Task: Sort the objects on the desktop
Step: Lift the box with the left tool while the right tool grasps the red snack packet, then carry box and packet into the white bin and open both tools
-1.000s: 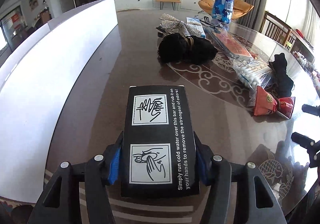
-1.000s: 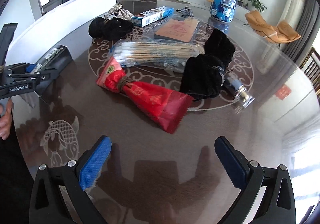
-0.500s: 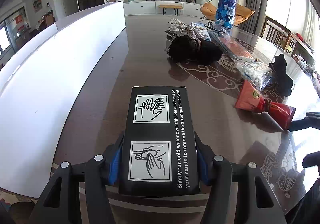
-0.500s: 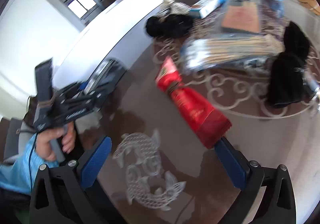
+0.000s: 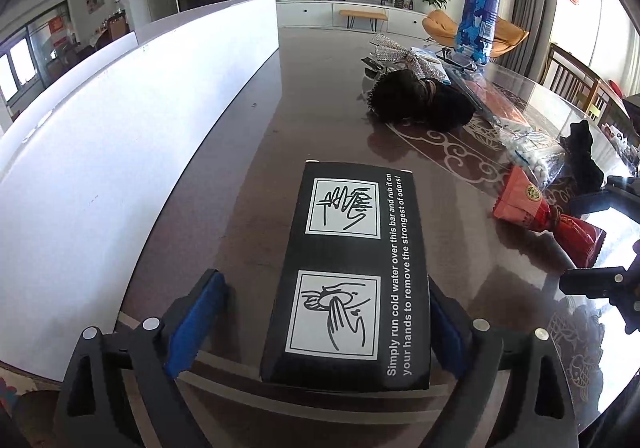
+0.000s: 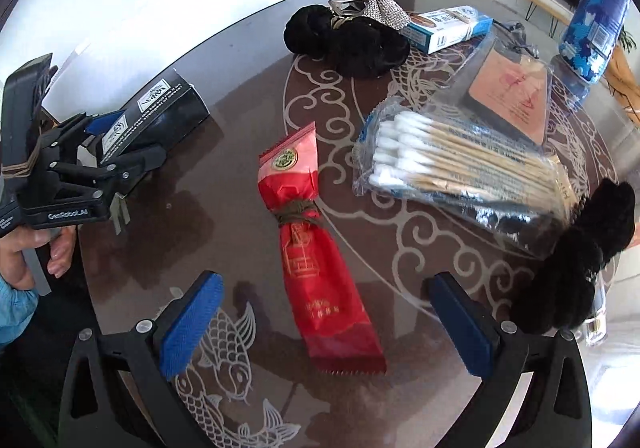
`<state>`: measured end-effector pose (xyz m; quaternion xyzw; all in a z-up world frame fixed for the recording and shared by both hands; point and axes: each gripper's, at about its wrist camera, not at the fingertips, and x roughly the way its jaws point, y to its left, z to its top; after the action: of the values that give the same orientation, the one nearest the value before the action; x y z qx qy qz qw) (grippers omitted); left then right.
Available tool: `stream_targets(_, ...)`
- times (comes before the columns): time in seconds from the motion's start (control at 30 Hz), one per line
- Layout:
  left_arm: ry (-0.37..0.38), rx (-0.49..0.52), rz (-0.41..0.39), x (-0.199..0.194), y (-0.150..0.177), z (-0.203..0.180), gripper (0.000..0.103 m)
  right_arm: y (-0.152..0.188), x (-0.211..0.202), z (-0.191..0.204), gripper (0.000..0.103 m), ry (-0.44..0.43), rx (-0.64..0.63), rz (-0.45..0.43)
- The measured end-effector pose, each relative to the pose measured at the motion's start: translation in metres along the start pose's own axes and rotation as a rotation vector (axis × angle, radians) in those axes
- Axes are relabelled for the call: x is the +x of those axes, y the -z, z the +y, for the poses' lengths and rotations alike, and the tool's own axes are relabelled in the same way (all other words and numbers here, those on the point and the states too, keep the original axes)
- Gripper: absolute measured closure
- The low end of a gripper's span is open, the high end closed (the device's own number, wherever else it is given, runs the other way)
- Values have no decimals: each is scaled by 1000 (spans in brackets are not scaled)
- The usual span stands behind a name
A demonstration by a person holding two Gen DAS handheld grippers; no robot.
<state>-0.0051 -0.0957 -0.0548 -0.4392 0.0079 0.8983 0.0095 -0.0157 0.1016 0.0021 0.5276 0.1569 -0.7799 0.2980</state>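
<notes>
Red wrapped packet [image 6: 320, 244] lay on worktop [image 6: 224, 96], long axis running straight away from right gripper [image 6: 326, 322], near end between its wide-spread, empty fingers [image 6: 188, 322]; right hand clearly nearer. Black box [image 5: 352, 276] sat flat by worktop's near edge, between left gripper [image 5: 320, 320] fingers, opening w/ left pad clear of box, right pad hidden. Judged next: right closes across packet's width.

Your black box [image 5: 352, 280] hides the right blue pad beside it, so contact there can't be judged. Beyond your right-hand fingers [image 6: 460, 320], the black fabric [image 6: 576, 260] covers most of a glass item, and the blue patterned bottle [image 6: 596, 4] is cut off on top.
</notes>
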Motion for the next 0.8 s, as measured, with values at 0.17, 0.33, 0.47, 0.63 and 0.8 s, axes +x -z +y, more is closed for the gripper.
stream_targets(0.17,19,26,16,-1,1,-1,10,-10,13,0,0,61,-53,44)
stream_targets(0.33,63,90,50,-7,-1,-11,38,-21,13,-1,18,58,-58,82)
stream_targets(0.47,93,98,65,-11,-1,-13,45,-24,2,7,82,78,-85,34)
stream_targets(0.63,164,43,61,-29,7,-8,45,-22,-25,6,82,50,-5,-50)
stream_targets(0.8,204,10,24,-52,-2,0,45,-27,-25,-3,82,41,90,-30)
